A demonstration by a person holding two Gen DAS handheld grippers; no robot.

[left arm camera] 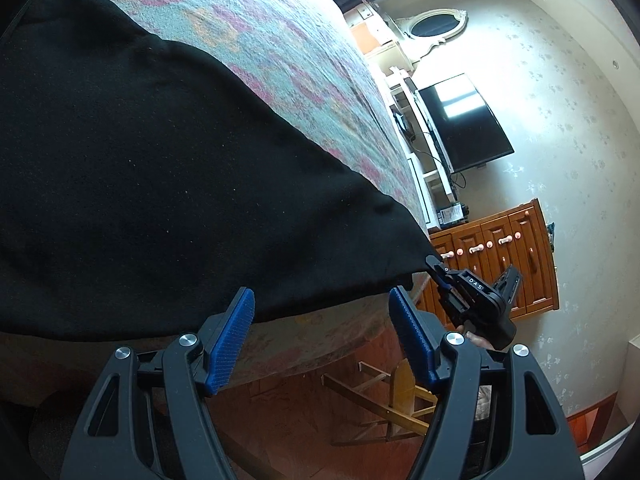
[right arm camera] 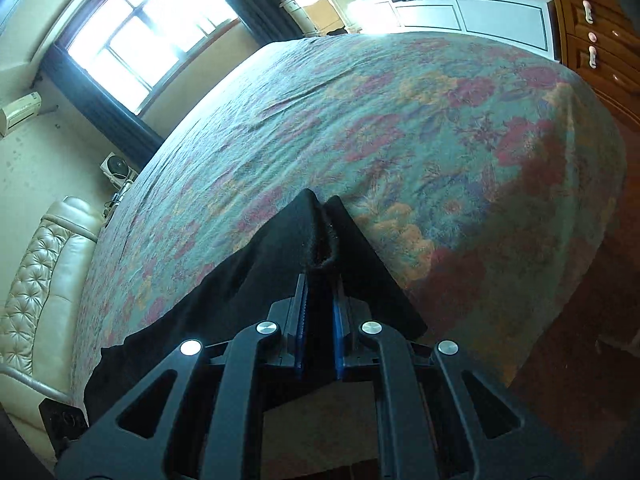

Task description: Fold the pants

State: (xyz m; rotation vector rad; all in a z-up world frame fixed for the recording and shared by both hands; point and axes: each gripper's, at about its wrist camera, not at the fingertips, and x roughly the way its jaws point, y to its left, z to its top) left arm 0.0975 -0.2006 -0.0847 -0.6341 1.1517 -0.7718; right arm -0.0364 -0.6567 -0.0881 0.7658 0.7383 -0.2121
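Black pants (left arm camera: 132, 184) lie spread over the near side of a bed covered with a teal floral bedspread (right arm camera: 400, 120), the fabric draping down over the edge of the mattress. One corner of the cloth is pulled out to a point, and at that point the right gripper (left arm camera: 434, 266) is clamped on it; from the left wrist view this tool shows small off to the right, tilted, with a bit of the person's hand (left arm camera: 478, 338) just visible under its handle. From the right wrist view the same grip is plain: the two blue pads (right arm camera: 338, 320) are pressed nearly together with a folded, seamed edge of the pants (right arm camera: 320, 240) squeezed between them and bunching up just past the tips, the tool angled downward toward the bedspread. The left gripper (left arm camera: 320, 320) is held low at the bed's edge, also pointing down at a slant, its ribbed blue fingers (left arm camera: 232, 344) standing well apart with nothing caught between them; the hem of the black cloth hangs just beyond its tips. Beyond the bed stand a wooden dresser (left arm camera: 508, 256) with pale knobs, a dark television (left arm camera: 464, 124) on the wall and, under the mattress edge, a wooden stool (left arm camera: 396, 396) on the reddish floor
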